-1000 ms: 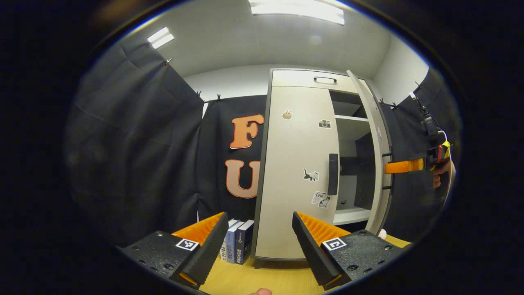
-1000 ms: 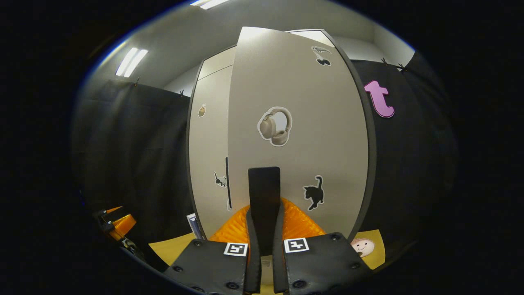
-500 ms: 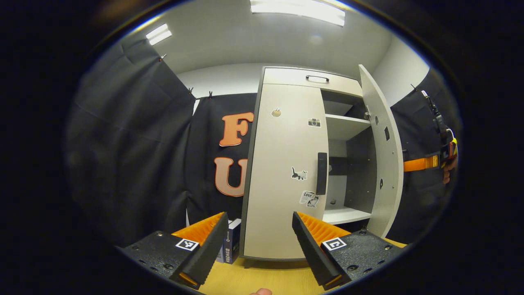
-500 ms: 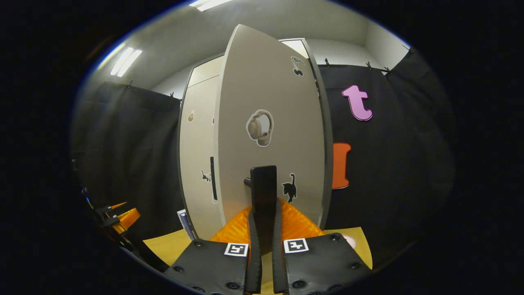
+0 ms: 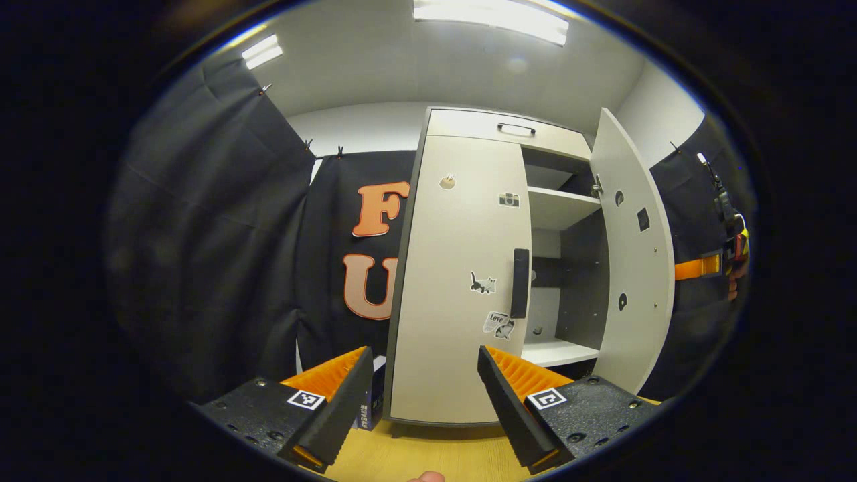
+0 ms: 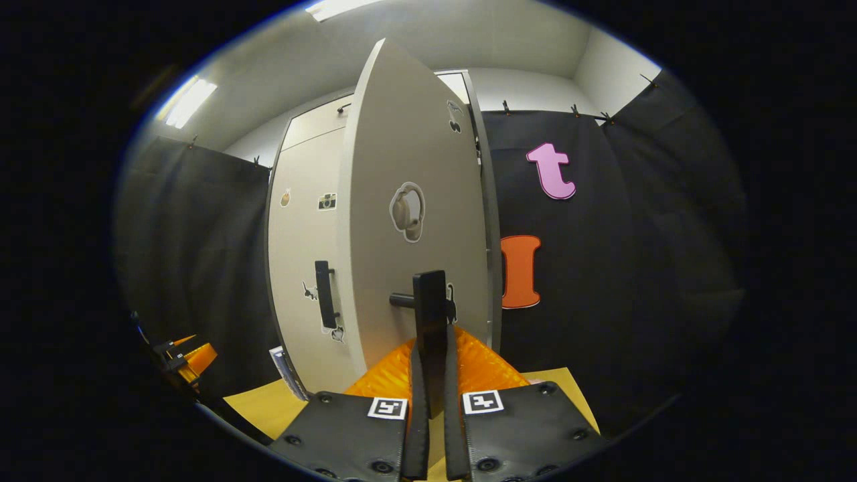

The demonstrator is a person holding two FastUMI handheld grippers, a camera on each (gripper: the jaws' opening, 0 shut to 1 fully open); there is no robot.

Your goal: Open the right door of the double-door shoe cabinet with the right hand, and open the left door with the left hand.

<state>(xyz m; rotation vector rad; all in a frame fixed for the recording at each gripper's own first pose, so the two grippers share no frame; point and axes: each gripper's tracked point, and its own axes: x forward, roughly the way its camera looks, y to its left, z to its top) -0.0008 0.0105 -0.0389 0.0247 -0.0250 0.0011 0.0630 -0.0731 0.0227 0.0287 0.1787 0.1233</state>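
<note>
The right gripper has both ridged fingers clamped on the flat black bar handle of the smooth beige right door, which stands swung wide. The left gripper, fingers spread apart, hangs near the closed, stickered beige left door and its black handle, over the yellow wooden table.

A recording booth, not a home: black cloth walls were clipped up around a sticker-covered shoe cabinet on a wooden counter, under ceiling strip lights.
</note>
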